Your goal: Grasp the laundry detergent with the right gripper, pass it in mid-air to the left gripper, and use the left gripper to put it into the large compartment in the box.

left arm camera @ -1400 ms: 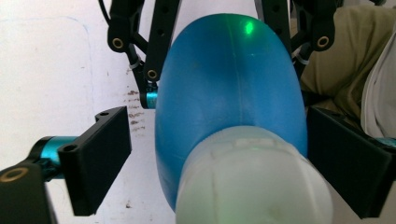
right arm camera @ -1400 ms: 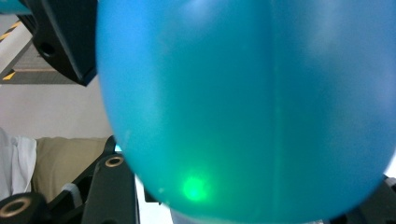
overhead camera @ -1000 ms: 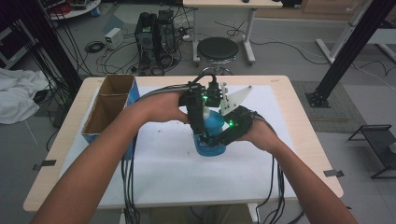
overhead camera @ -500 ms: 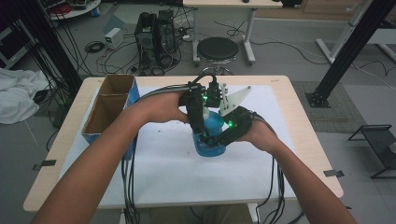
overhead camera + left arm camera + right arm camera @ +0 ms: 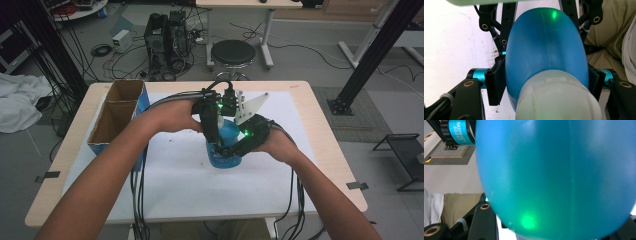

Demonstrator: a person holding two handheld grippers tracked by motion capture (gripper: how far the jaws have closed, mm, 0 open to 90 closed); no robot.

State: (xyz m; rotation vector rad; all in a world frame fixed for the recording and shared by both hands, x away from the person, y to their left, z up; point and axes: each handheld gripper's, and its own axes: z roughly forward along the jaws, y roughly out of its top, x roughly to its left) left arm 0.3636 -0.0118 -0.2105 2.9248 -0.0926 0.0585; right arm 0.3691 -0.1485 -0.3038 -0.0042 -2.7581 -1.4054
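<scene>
- The blue bottle (image 5: 223,145) stands on the white sheet (image 5: 175,190) at the middle of the table (image 5: 320,120), gripped from both sides.
- In the left gripper view the left gripper (image 5: 544,82) pinches the bottle (image 5: 544,50) across its body, with a black pad pressed to each flank just behind the white cap (image 5: 556,97). The cap points toward that camera.
- The right gripper (image 5: 239,145) comes in from 3 o'clock in the high view and sits against the bottle. In the right gripper view the blue wall (image 5: 554,175) crowds the lens, so I cannot tell whether its jaws are pressed on it or only standing around it.
- The step in hand looks like steadying or turning the bottle between two grippers, perhaps to work the cap.
- To do it well, keep the left pinch square on the widest part, as the curved plastic could squirt out of a skewed grip.
- Move the right gripper slowly and let only one gripper carry the load at a time. Squeezing hard from both sides may dent the wall.
- The cardboard box (image 5: 117,117) at 9 o'clock stays well apart.
- Against the frame one second back, hands, grippers and bottle sit in nearly the same place. The bottle seems to have shifted only slightly toward 6 o'clock.
</scene>
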